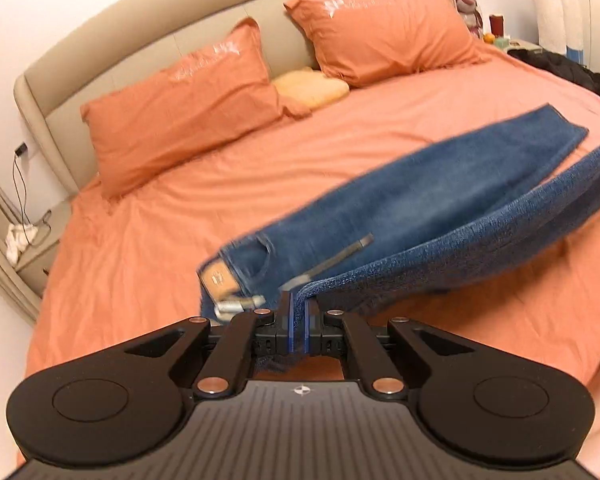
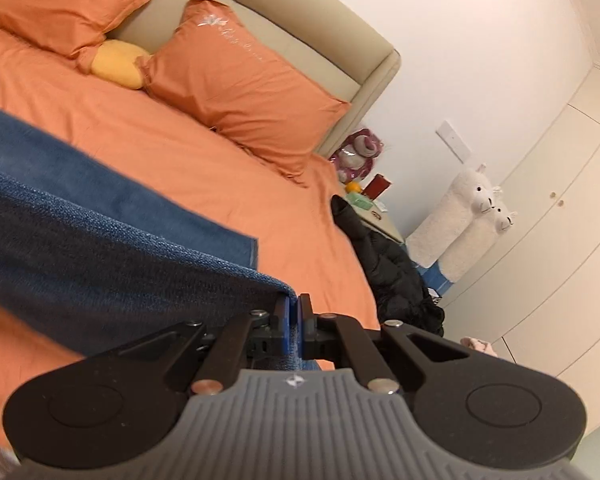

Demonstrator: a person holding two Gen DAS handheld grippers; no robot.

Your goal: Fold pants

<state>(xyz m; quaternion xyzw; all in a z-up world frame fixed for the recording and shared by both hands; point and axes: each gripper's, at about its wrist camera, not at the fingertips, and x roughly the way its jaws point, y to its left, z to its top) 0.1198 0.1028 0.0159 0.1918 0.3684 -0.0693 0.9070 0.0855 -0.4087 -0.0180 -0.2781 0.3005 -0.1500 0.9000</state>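
Observation:
A pair of blue denim pants [image 1: 400,204] hangs lifted above the orange bed [image 1: 140,248]. Its waistband with a tan leather patch and a metal buckle shows at the left in the left wrist view. My left gripper [image 1: 299,304] is shut on the denim edge near the waist. One leg stretches away to the right, its hem lying on the sheet. In the right wrist view the pants [image 2: 80,248] run off to the left, and my right gripper [image 2: 294,306] is shut on the corner of the raised leg's edge. Cloth shows between both pairs of pads.
Two orange pillows [image 1: 188,104] and a small yellow cushion [image 1: 312,88] lean on the beige headboard. A black jacket [image 2: 392,276] lies at the bed's right edge beside a cluttered nightstand [image 2: 372,208]. White plush alpacas [image 2: 460,216] stand by the wardrobe. Another nightstand [image 1: 32,248] stands left.

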